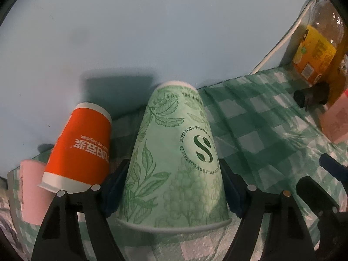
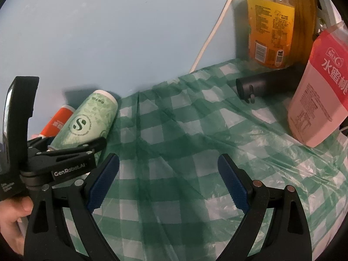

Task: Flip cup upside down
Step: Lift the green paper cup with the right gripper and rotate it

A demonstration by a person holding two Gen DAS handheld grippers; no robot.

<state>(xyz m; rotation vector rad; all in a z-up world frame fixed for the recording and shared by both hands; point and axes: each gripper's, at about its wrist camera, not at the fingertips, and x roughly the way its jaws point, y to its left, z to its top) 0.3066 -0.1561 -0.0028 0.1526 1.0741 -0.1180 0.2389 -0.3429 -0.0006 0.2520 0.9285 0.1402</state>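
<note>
A pale green paper cup (image 1: pixel 174 158) with leaf prints and an "S" logo stands upside down, rim on the green checked tablecloth (image 1: pixel 261 119). My left gripper (image 1: pixel 174 178) is shut on the cup, its blue pads pressing both sides low on the wall. The same cup shows in the right wrist view (image 2: pixel 87 121), held by the left gripper (image 2: pixel 71 152). My right gripper (image 2: pixel 168 180) is open and empty above the cloth, to the right of the cup.
An orange cup (image 1: pixel 80 148) and a pink cup (image 1: pixel 30 189) stand upside down left of the green one. A juice bottle (image 2: pixel 271 28), a pink carton (image 2: pixel 319 87) and a dark cylinder (image 2: pixel 261 84) sit at the back right. A white cable (image 2: pixel 213 28) runs down the blue wall.
</note>
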